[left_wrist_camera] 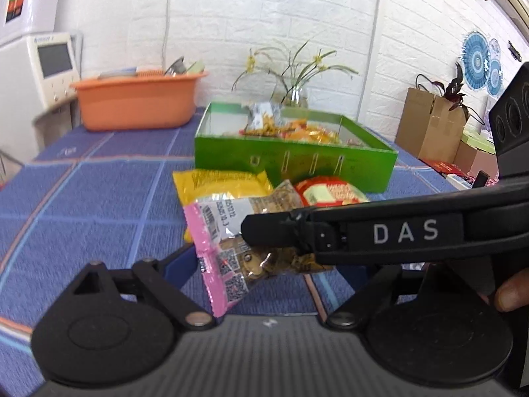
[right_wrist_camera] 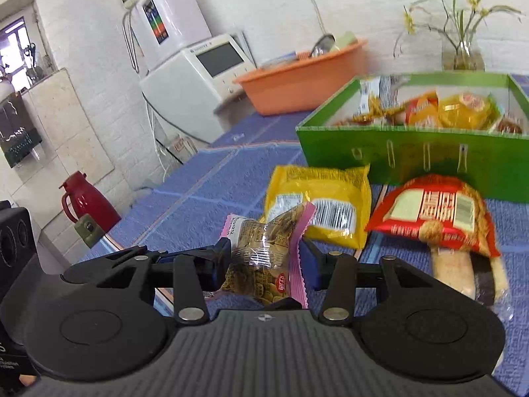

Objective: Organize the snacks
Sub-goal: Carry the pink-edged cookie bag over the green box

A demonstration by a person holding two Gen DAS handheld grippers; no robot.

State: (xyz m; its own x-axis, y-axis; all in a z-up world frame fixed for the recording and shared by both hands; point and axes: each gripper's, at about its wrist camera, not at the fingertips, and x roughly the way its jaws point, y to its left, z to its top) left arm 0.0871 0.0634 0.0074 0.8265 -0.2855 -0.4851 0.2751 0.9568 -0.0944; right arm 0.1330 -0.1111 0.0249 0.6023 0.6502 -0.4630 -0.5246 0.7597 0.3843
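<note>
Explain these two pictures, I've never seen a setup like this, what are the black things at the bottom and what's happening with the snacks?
No robot here: a person holds a two-finger gripper in each hand, each with a wide-angle camera looking along its fingers. One picture is from the left gripper, the other from the right gripper; the black parts are their fingers. On the blue tablecloth sit a green box of snacks and, before it, a yellow packet and a red packet. The right gripper appears to pinch a pink-edged packet; the left one looks open around it.
</note>
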